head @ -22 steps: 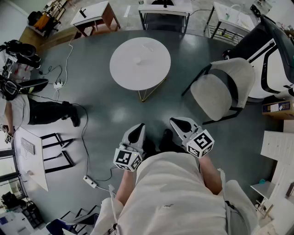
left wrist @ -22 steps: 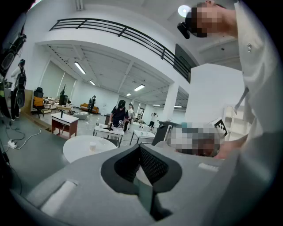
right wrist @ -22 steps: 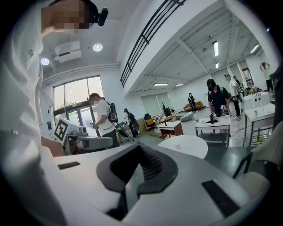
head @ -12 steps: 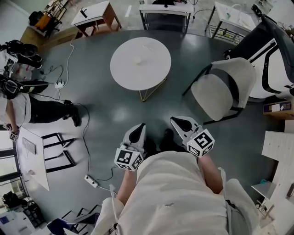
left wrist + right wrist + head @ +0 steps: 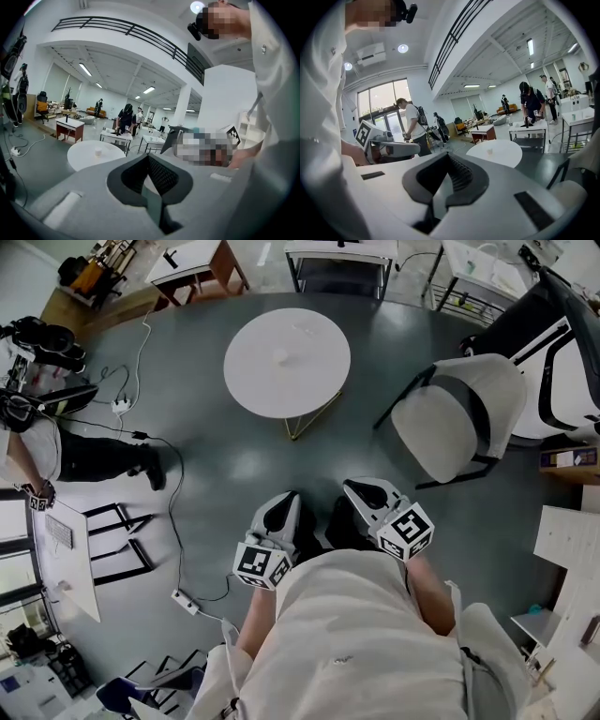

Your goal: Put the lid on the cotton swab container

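Observation:
A round white table (image 5: 253, 381) stands a few steps ahead on the grey floor. On its middle sits a small white container (image 5: 281, 360), too small to make out in detail; it also shows as a little cup (image 5: 97, 152) in the left gripper view and as a speck (image 5: 489, 151) in the right gripper view. No lid can be told apart. My left gripper (image 5: 281, 506) and right gripper (image 5: 362, 491) are held close to the person's chest, far from the table. Both are shut with nothing between the jaws (image 5: 149, 161) (image 5: 449, 163).
A grey chair (image 5: 450, 427) stands to the right of the round table. A person (image 5: 56, 460) sits or crouches at the far left. A cable with a power strip (image 5: 183, 604) runs over the floor at the left. Desks (image 5: 197, 268) line the far side.
Both grippers have stayed at the chest, still shut. The view has shifted slightly, and the person at the left has moved a little.

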Tool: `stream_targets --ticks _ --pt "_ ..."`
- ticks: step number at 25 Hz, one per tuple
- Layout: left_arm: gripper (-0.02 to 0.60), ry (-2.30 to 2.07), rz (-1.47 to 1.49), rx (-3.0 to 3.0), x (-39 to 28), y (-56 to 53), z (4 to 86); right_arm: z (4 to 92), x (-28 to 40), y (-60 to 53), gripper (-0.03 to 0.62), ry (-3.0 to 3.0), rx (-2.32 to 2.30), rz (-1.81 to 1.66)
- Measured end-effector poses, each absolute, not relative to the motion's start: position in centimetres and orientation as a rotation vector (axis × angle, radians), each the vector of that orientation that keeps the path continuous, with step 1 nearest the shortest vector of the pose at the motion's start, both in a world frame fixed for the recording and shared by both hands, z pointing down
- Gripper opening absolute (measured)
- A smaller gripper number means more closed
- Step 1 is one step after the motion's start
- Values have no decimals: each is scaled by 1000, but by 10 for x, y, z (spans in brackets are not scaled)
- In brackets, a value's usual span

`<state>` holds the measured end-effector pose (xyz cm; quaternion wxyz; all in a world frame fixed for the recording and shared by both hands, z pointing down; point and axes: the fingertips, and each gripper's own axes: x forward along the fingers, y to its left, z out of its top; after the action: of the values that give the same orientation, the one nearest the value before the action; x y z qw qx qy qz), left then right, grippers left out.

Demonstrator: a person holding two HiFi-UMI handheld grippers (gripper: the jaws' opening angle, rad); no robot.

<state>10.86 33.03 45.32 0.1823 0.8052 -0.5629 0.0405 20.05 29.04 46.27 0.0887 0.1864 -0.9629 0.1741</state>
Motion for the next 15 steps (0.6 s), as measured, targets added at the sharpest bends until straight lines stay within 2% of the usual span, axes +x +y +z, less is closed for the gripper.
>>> stream_targets --ticks 8,15 --pt "9 -1588 115 2241 87 331 466 473 174 282 6 -2842 547 595" --pt "9 -1518 94 2308 65 282 462 466 153 246 6 -2808 618 568"
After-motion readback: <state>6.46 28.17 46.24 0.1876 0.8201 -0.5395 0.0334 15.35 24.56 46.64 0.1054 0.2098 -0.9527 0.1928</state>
